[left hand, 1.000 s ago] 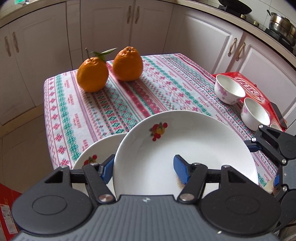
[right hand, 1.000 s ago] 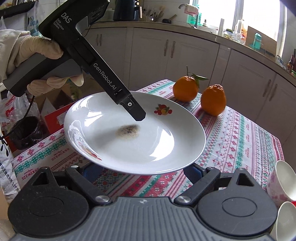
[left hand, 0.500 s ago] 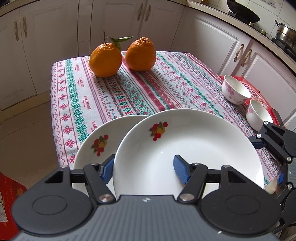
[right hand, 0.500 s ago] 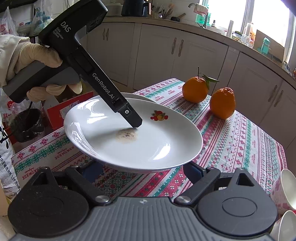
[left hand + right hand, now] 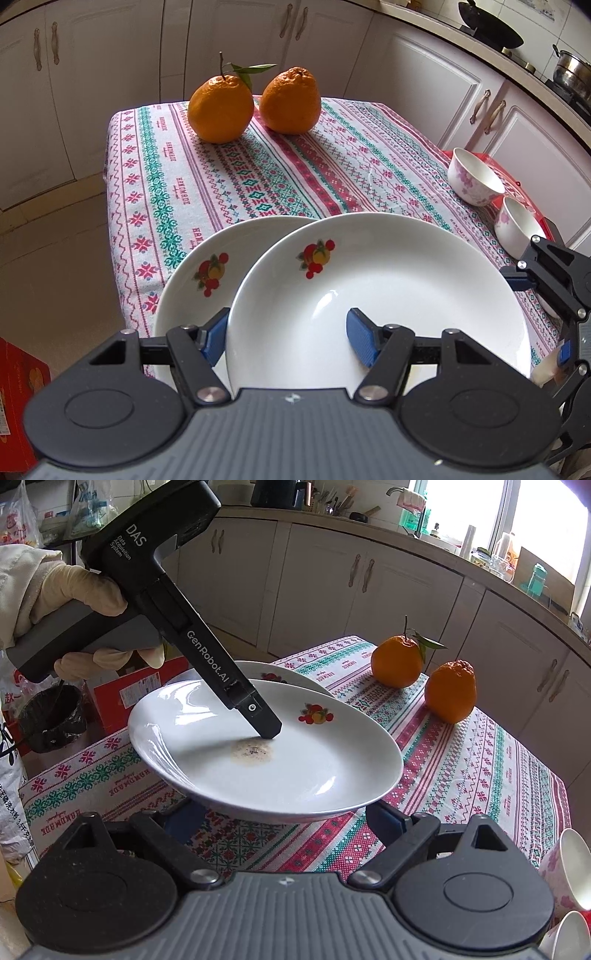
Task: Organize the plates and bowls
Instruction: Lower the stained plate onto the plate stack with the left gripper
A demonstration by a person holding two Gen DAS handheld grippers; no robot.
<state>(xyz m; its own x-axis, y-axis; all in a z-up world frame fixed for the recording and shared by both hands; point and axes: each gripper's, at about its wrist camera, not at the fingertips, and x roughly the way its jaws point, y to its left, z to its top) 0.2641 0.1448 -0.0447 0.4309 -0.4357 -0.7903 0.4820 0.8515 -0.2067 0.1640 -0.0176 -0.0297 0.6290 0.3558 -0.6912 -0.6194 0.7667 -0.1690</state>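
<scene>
The left gripper (image 5: pixel 286 341) is seen pinching the near rim of a white plate (image 5: pixel 388 291), one blue pad (image 5: pixel 364 341) lying on the inner face and the other below the rim; in the right wrist view its black finger (image 5: pixel 258 716) reaches into the plate's well, just above a brown stain (image 5: pixel 252 753). The gripper is held by a gloved hand (image 5: pixel 88 602). The held plate (image 5: pixel 266 749) is carried tilted above the tablecloth (image 5: pixel 258 177), near the table's left front corner, and is printed with a small fruit motif (image 5: pixel 316 256). A second plate (image 5: pixel 195 280) with the same motif is partly covered by the held one, lying beside and beneath it at the table's left edge; whether the two touch cannot be told. The right gripper (image 5: pixel 280 821) is spread wide, its fingers low under the held plate's rim with nothing pressed between them; whether they touch the plate cannot be told. Two oranges (image 5: pixel 221 109) (image 5: pixel 290 101), one with stem and leaf, stand just beside each other at the table's far edge. Two floral bowls (image 5: pixel 474 181) (image 5: pixel 519 229) rest near the right edge on a red package (image 5: pixel 517 186). White cabinets (image 5: pixel 436 77) surround the table.
</scene>
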